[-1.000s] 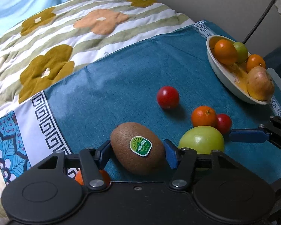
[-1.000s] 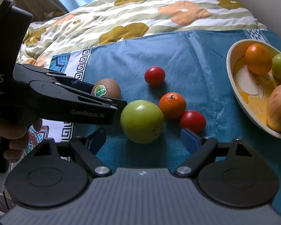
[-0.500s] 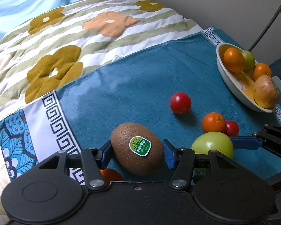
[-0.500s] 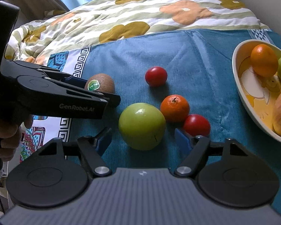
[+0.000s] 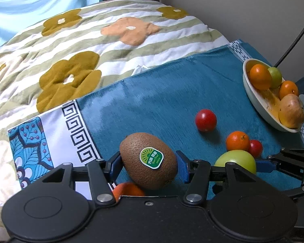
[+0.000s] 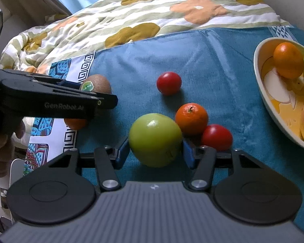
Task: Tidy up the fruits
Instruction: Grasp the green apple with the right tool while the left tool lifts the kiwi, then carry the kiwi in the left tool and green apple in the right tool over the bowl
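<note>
A: Kiwi status? Brown fuzzy stickered kiwi (image 5: 148,160) sits clamped in left gripper (image 5: 149,165), lifted off blue cloth (image 5: 152,93).

B: Right gripper (image 6: 156,151) pads touch the round green apple (image 6: 155,139) (grip unconfirmed). White bowl (image 6: 260,85) lies far right, nearer that arm.

Bedroom at home: floral quilt (image 5: 87,46) on bed

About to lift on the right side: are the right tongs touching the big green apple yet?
Touching. In the right wrist view both blue pads of the right tongs press against the sides of the big round green apple, with no gap visible.
</note>
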### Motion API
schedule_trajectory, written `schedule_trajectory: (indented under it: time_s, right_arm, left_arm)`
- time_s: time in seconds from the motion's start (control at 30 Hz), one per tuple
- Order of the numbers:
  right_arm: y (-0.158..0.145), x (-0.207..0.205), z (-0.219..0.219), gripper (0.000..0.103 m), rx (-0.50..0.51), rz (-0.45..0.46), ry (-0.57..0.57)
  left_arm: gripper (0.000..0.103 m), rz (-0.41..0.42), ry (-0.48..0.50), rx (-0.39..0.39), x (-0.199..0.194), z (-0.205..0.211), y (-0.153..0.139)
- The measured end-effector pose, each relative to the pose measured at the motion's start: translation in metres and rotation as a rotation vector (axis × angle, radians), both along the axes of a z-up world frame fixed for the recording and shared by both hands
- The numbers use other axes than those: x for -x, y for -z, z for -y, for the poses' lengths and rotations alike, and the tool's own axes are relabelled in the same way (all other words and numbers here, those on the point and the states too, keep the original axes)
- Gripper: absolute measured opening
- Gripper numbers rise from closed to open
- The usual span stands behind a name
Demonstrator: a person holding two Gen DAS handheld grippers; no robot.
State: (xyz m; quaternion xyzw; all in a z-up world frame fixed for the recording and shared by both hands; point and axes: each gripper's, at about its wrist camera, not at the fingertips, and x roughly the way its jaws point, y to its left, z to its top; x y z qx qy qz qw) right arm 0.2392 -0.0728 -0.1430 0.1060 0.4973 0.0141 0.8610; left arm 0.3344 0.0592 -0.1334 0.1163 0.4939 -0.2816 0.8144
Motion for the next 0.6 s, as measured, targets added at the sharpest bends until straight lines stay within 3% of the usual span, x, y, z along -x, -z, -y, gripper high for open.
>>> schedule_trajectory:
  time_s: [0.27,0.6]
  right_arm:
    - [-0.009,0.010,0.008,0.070,-0.013,0.019,0.020]
    - [-0.042,0.030,0.034,0.070,-0.004,0.096,0.023]
  left_arm:
    - [0.059,0.044,-0.025,0.009,0.009,-0.005,-0.018]
    - [0.059,0.130,-0.101,0.023,0.043,-0.002,-0.056]
